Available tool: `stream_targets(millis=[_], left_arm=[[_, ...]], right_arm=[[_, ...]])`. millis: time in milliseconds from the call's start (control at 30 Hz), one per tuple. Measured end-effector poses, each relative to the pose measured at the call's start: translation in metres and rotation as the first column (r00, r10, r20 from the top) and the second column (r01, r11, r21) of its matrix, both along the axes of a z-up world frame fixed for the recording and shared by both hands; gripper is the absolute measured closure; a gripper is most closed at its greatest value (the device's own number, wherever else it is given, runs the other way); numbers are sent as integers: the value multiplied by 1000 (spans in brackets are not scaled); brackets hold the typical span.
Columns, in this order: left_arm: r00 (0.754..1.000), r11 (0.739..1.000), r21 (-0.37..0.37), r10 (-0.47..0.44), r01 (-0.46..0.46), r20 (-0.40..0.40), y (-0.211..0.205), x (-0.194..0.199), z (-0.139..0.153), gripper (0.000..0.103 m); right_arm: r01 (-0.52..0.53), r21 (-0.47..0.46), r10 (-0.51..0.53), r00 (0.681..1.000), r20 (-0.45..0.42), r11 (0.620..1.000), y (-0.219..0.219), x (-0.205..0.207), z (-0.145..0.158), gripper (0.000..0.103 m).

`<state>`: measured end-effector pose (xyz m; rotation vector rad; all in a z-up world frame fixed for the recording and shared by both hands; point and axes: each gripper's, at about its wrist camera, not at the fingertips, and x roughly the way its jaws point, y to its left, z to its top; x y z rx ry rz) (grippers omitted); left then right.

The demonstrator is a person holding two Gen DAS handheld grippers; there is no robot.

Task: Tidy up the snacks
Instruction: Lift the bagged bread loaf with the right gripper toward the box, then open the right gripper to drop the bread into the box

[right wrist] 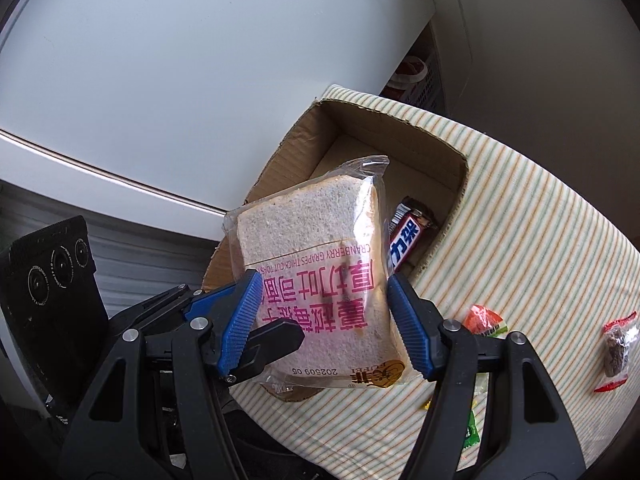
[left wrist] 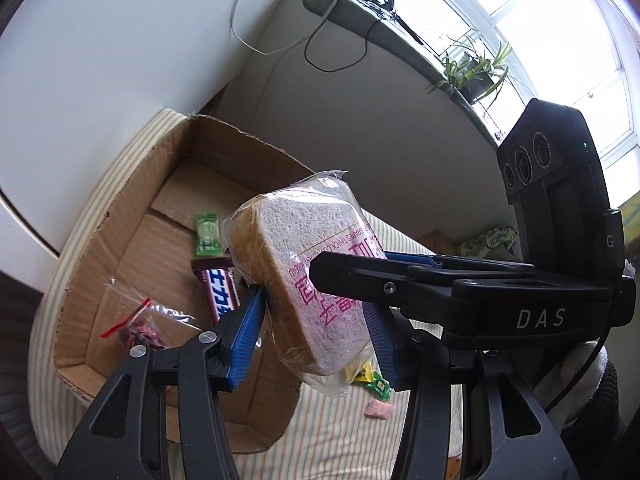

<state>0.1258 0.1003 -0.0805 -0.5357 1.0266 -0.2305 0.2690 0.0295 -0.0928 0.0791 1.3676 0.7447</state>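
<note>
A clear bag of sliced toast with pink lettering (left wrist: 316, 280) hangs in the air over the edge of an open cardboard box (left wrist: 132, 216). My left gripper (left wrist: 316, 320) is shut on the bag from both sides. My right gripper (right wrist: 324, 308) is also shut on the same toast bag (right wrist: 320, 264), its blue pads (right wrist: 240, 312) pressing each side. The right gripper's body crosses the left wrist view. Inside the box lie a Snickers bar (left wrist: 218, 294), a green packet (left wrist: 206, 234) and a small clear bag with red trim (left wrist: 136, 326).
The box (right wrist: 360, 136) sits on a striped cloth (right wrist: 540, 220). Loose snacks lie on the cloth: an orange packet (right wrist: 484, 320), a dark candy in red-edged wrap (right wrist: 616, 346), green and yellow packets (left wrist: 372, 380). A white appliance (right wrist: 180, 60) stands behind.
</note>
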Motion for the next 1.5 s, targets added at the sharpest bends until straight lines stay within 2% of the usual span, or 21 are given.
stream_targets(millis=[367,500,967,1167,1300,1500], left_arm=[[998,998,36,57,-56,-31,31,6,-13,55],[997,996,59,69,-67,-37,34,9,-17,55],[996,990,113,83,-79,-30,37,3,-17,55],[998,983,170,68,-67,-4,29,-3,-7,55],[998,977,207,56,-57,9,23,-11,-2,55],[999,961,275,27,-33,27,11,-22,5,55]], right_arm=[[-58,-13,58,998,-5,998,31,5,-8,34],[-64,-35,65,998,24,997,36,4,-6,34],[-5,-74,9,998,65,997,13,2,6,34],[58,-41,-57,998,35,997,-8,-1,5,34],[65,-54,-60,994,90,996,-21,-7,10,34],[66,-52,-53,972,229,996,-49,-26,26,34]])
